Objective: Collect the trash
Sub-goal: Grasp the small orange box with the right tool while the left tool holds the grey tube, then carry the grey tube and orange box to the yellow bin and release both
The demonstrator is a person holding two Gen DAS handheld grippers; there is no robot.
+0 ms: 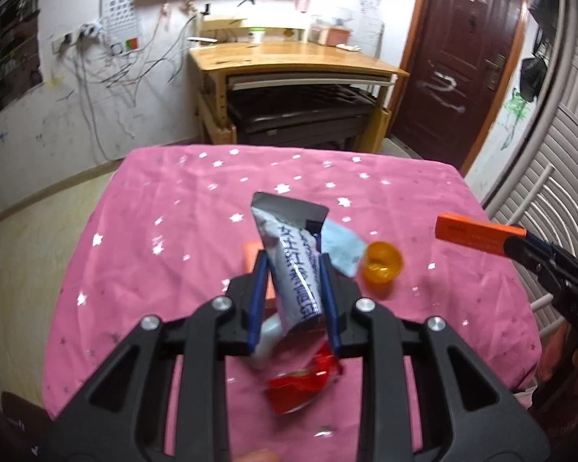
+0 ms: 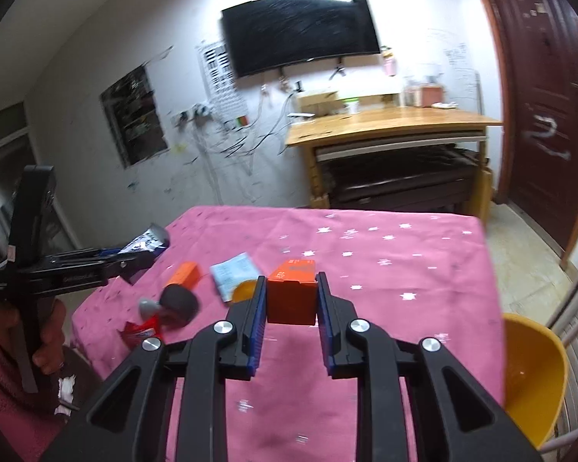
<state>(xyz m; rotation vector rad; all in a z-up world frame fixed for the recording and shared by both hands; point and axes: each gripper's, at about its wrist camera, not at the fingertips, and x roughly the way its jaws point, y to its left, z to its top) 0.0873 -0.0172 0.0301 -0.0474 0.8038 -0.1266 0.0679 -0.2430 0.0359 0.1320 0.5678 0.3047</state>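
My left gripper (image 1: 293,265) is shut on a silver-and-white printed wrapper (image 1: 291,258) and holds it above the pink star-patterned tablecloth (image 1: 154,231). My right gripper (image 2: 291,281) is shut on an orange box (image 2: 291,292), also held above the cloth; the box shows at the right of the left wrist view (image 1: 478,233). On the cloth lie a red wrapper (image 1: 304,381), a light blue paper packet (image 1: 341,248), a small orange cup (image 1: 381,263), a second orange box (image 2: 185,274) and a dark round lid with a grey piece (image 2: 177,302).
A yellow bin (image 2: 531,377) stands beside the table's right edge. A wooden desk (image 1: 296,61) stands beyond the table, a dark red door (image 1: 462,57) to its right. A white slatted radiator (image 1: 558,177) runs along the right side.
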